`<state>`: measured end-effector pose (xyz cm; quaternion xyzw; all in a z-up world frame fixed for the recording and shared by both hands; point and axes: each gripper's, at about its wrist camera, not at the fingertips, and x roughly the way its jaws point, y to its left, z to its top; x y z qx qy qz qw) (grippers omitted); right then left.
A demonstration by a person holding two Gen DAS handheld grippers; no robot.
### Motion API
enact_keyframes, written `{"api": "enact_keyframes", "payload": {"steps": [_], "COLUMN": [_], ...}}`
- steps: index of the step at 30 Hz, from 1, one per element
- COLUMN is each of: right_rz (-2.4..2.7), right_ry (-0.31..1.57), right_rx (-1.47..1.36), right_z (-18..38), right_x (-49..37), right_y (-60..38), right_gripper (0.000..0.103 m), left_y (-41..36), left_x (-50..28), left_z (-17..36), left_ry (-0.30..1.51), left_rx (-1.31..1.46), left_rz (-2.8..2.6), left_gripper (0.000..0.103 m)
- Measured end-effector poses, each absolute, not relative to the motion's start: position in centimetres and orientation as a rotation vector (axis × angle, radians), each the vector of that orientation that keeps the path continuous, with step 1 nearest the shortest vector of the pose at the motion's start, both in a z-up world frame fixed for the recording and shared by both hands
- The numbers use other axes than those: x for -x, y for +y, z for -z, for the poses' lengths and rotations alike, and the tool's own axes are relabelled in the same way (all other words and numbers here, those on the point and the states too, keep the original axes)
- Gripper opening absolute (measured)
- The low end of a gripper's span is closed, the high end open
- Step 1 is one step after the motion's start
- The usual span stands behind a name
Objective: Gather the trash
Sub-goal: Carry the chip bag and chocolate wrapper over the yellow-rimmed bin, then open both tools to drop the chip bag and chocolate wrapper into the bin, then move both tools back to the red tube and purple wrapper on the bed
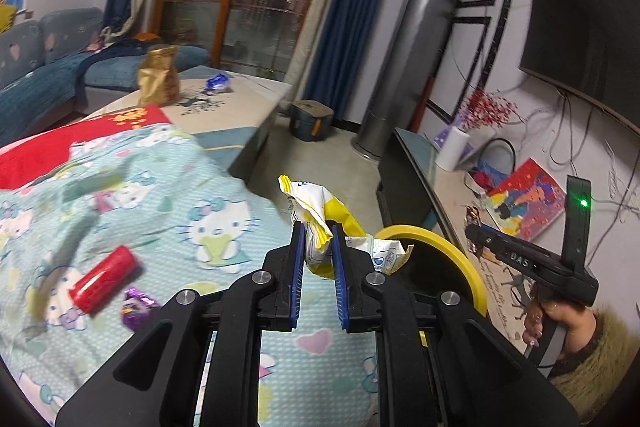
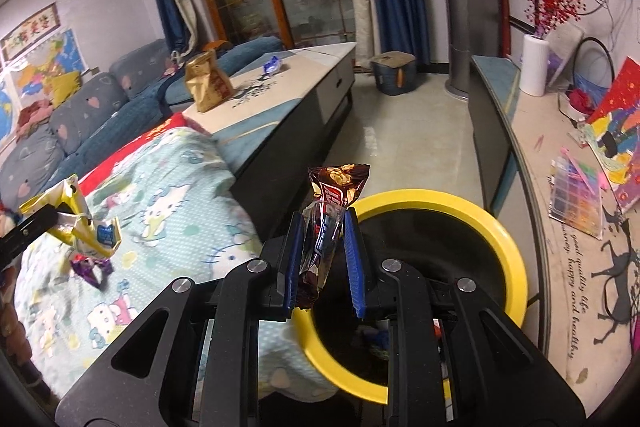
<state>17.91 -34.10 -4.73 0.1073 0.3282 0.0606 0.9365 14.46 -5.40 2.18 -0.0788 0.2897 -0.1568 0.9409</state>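
A crumpled yellow-and-white wrapper [image 1: 318,227] is pinched in the left tongs [image 1: 316,247]; a brown candy wrapper [image 2: 328,223] stands upright in the right tongs [image 2: 322,247], the yellow-rimmed bin [image 2: 508,251] just beyond.

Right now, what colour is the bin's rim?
Yellow; the bin rim shows best in the right wrist view.

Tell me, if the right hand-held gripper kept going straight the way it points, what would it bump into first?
Probably the yellow-rimmed bin. The right hand-held gripper, shut on a brown wrapper, points down toward its dark opening, so it would likely go inside, though depth is unclear.
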Motion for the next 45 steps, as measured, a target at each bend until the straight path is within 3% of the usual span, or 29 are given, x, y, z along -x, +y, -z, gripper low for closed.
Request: {"api": "enact_keyframes", "payload": {"steps": [31,33,34,36,41,45], "right_rz": [-0.043,-0.037,-0.028,-0.008,-0.033,-0.149], "right_ry": [0.772,0.780,0.777,0.772,0.755,0.736], "right_rx": [-0.329,-0.336,-0.337,-0.343,-0.330,-0.292], "right_z": [8.2,8.5,8.5,8.4,8.2,7.6], "right_x": [-19.2,-19.1,-19.0,-18.8,-18.5,-18.4], "right_y": [-40.6,-40.9,-41.0,-41.1,-39.8,-36.1], "right_gripper": [0.017,0.025,0.036,0.044,0.049,0.050], "left_y": [-20.6,-21.1,-21.4,-21.0,-17.7,-13.8], "left_x": [-18.1,-18.6,-18.9,-19.5,-19.1,-18.2], "left_z": [5.4,5.8,5.9,6.1,5.4,4.3], "left_ry": [0.742,0.741,0.747,0.754,0.700,0.639], "left_rx": [-0.027,-0.013,-0.004,0.030,0.070,0.069], "left_rz": [0.589,0.611,0.618,0.610,0.515,0.390], "left_gripper": [0.014,0.021,0.027,0.059,0.077,0.079]}}
